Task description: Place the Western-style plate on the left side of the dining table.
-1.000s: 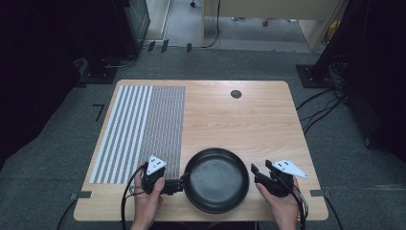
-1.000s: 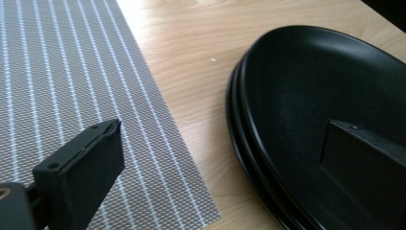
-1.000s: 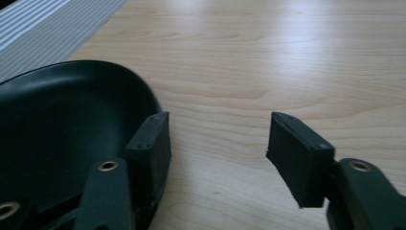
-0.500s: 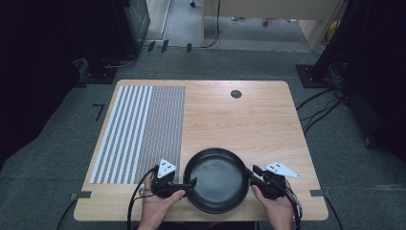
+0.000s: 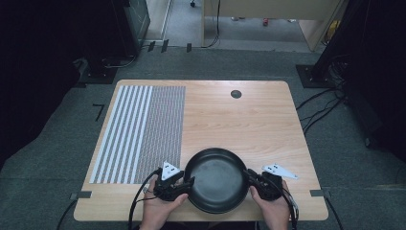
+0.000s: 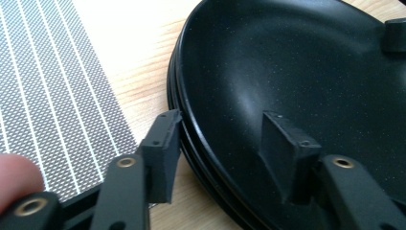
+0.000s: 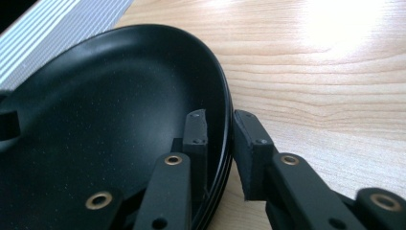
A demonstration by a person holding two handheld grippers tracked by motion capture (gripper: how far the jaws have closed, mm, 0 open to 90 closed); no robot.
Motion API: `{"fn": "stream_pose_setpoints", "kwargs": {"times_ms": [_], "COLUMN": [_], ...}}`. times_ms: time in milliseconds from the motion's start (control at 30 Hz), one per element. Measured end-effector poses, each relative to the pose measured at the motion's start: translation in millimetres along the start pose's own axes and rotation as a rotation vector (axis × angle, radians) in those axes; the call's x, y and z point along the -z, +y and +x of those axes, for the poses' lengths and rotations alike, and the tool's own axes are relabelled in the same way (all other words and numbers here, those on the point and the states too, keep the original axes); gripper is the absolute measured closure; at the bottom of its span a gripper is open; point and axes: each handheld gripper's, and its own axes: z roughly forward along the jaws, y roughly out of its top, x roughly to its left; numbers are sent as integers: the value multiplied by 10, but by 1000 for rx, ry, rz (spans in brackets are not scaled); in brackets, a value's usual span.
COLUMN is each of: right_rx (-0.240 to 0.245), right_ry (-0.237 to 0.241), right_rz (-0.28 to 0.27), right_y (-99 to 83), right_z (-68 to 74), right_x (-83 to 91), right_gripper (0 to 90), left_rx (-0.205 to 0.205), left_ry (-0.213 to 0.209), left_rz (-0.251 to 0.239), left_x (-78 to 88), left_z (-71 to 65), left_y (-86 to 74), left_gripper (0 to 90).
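The black pan (image 5: 216,179) sits on the worktop (image 5: 249,120) near its front edge, at about six o'clock from the worktop's middle, round and shallow with a dull sheen inside. In the left gripper view the pan (image 6: 297,91) shows a rim made of stacked ridges, so it may be more than one dish nested together; I cannot tell for sure. The left tongs (image 5: 184,184) meet the pan at its nine o'clock side. Their jaws have just been closing with the rim between them: in the left gripper view the left tongs (image 6: 225,143) have one jaw outside, touching the rim's outer edge, and the other inside the bowl, where a visible gap remains, so they straddle the rim without pinching it. The right tongs (image 5: 253,182) meet the pan at its three o'clock side. Their jaws have also just been closing; in the right gripper view the right tongs (image 7: 221,143) stand narrow, one jaw inside the pan (image 7: 105,124) and one outside, pressed against the rim from both sides. A hand (image 5: 160,211) holds the left tongs from about seven o'clock of the pan, and another hand (image 5: 273,211) holds the right ones from about five o'clock. A striped grey mat (image 5: 139,134) lies on the worktop at ten o'clock from the pan, just beside it. A small dark round hole (image 5: 235,94) is set in the worktop near its far edge, at twelve o'clock.
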Motion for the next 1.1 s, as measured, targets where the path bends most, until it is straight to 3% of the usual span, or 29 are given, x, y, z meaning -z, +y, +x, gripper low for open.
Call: {"fn": "stream_pose_setpoints", "kwargs": {"times_ms": [233, 500, 667, 933, 1000, 1100], "right_rx": [-50, -80, -79, -161, -163, -166], "right_ry": [3, 21, 0, 65, 72, 80], "right_rz": [2, 1, -22, -44, -47, -49], "right_y": [16, 3, -22, -47, -50, -56], "right_z": [-4, 15, 66, -26, -36, -37], "right_x": [43, 33, 9, -4, -9, -16], "right_gripper": [829, 838, 837, 852, 852, 852], "left_rx": [16, 45, 64, 90, 114, 118], "left_ry": [-12, -21, -38, -59, -72, -77], "left_rz": [5, 0, 1, 6, 7, 7], "left_x": [12, 22, 32, 44, 53, 60], "left_z": [14, 52, 72, 100, 118, 131], "left_y": [-1, -12, -7, 1, 7, 8], "left_gripper": [528, 587, 587, 594, 596, 599]}}
